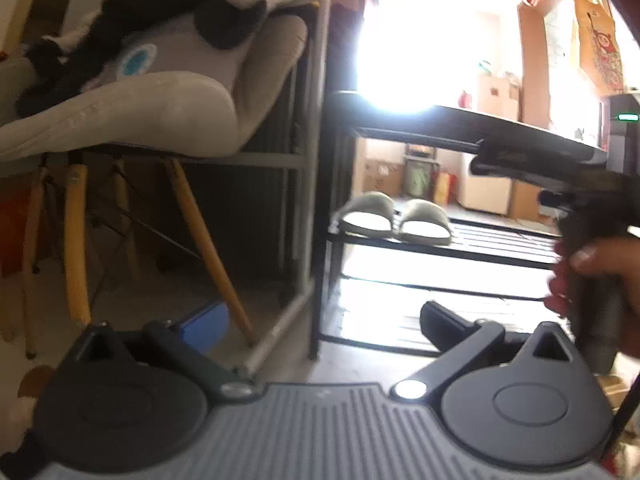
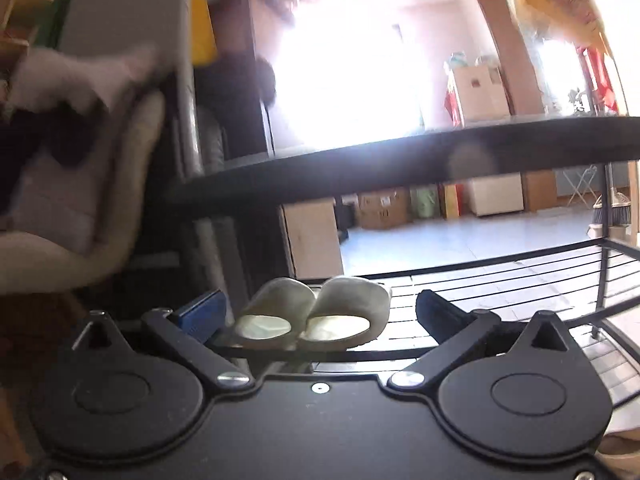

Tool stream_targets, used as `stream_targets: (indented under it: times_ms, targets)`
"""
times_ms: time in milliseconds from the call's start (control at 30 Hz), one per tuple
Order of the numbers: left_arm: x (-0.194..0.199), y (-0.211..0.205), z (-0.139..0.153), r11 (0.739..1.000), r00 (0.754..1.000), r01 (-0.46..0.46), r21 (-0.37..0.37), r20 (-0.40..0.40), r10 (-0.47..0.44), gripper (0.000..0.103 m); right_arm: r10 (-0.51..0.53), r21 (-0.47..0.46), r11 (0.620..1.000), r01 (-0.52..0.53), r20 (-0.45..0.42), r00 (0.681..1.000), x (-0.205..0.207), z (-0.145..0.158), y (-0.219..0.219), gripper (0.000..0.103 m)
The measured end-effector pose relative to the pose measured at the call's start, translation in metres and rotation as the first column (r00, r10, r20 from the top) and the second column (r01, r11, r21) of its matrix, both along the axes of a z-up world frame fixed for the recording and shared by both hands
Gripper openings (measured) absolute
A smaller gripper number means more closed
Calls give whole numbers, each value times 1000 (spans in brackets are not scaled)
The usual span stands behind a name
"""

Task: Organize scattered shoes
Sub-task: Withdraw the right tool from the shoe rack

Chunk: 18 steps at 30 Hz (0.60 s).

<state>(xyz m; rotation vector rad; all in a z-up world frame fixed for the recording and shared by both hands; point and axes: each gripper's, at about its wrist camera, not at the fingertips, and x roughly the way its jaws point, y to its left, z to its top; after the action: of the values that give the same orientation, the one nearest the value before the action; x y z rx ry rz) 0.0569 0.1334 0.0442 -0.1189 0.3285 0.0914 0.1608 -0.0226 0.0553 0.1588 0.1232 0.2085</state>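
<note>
Right gripper: nearest the lens; jaws spread wide, empty, one finger on each side of the slipper pair without touching it
Left gripper: jaws also apart and holding nothing; aimed at the rack's lower left corner post and the floor
Slippers: two pale grey-beige open-toed slides, side by side and touching, toe openings toward the camera
Place: middle tier of a black wire shoe rack, at its front edge near the left end; rest of that tier looks bare in both views
Same pair, left view: slippers sit by the rack's left post, well apart from the left gripper
Hand: a person's hand on the other tool's handle, right edge of left view
Stage, judged: pair already lies neatly on the shelf; fits both just set down and about to be picked up, cannot tell which
Handling, judged: light, soft foam or rubber, will give under the pads; smooth strap may slip
Hold, judged: across the strap band or pinch a sole edge; wire bars below may snag a fingertip
Surroundings: beige chair with a cushion heaped on it, left of rack; strong backlight, some blur
</note>
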Motion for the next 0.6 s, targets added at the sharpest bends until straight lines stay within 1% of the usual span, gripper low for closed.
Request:
stream_targets:
  times_ms: [133,200,333,433,500,600]
  targets:
    - [-11,-15,17,999,999,37,-1,-36,-37,103,-55,42,998,54,3,999,-68,4,-20,103]
    - [-20,-29,29,998,998,49,45,-39,-47,103,-81,78,994,80,6,997,-98,5,-33,103]
    - [-31,-52,42,990,997,49,135,-64,-41,103,-133,153,979,134,-19,991,-148,1,-61,103]
    - [-41,-69,50,985,996,65,161,-77,-53,103,-158,175,971,162,-33,987,-170,0,-74,103]
    - [-47,-75,53,984,994,75,163,-86,-61,103,-170,183,968,174,-36,985,-182,0,-83,103]
    - [-55,-82,56,986,991,80,147,-122,-62,103,-179,197,963,182,-36,983,-196,-1,-91,103]
